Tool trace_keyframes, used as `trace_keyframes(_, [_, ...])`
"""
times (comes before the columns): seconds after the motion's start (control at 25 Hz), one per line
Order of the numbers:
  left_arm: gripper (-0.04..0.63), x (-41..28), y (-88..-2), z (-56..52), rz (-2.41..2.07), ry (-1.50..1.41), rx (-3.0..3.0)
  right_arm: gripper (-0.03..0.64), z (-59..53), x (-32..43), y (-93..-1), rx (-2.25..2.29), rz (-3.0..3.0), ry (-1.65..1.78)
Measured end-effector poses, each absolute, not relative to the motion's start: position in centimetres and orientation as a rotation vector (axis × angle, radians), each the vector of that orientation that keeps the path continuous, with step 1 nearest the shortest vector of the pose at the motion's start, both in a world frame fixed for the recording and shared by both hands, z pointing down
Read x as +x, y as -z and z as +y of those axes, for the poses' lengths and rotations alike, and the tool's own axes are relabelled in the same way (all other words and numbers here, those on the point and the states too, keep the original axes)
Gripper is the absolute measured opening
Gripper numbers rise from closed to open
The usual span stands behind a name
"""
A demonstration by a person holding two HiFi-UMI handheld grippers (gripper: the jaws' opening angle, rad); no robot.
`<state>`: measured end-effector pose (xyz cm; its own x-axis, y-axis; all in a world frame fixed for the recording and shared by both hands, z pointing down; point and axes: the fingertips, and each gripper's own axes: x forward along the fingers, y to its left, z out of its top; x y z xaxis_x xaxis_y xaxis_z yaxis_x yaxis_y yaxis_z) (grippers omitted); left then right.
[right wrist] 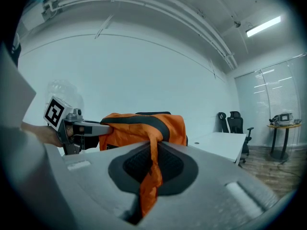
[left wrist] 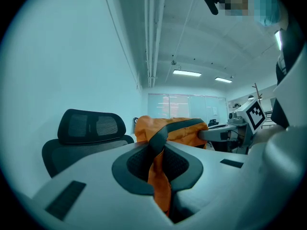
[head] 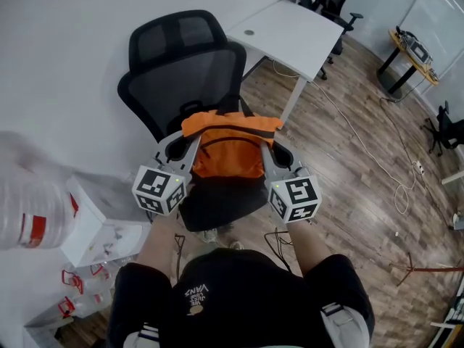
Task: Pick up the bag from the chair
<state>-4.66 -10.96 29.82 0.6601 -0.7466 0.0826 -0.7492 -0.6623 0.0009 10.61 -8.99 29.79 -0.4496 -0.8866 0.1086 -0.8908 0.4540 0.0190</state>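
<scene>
While the left tongs point(left wrist: 160, 150) and right tongs point(right wrist: 152, 150) each clamp a top corner of the orange bag point(head: 228, 158) slung between them over the chair point(head: 185, 78), we want a level lift. Uneven pull could slip the fabric free.

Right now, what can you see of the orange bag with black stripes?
The orange fabric bag looks thin and crinkly, with black bands across its top. It hangs slack between two grips: the left gripper pinches one top corner, the right gripper the other. It is over the seat of the black mesh office chair; whether it touches the seat I cannot tell.
</scene>
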Motion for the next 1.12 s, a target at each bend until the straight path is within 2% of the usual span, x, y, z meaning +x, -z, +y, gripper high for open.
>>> trace_keyframes(1.12, [0.035, -4.1, -25.2, -11.1, -1.224, -0.052, 2.921, 0.009, -8.7, 11.2, -25.5, 1.701, -2.590, 0.007])
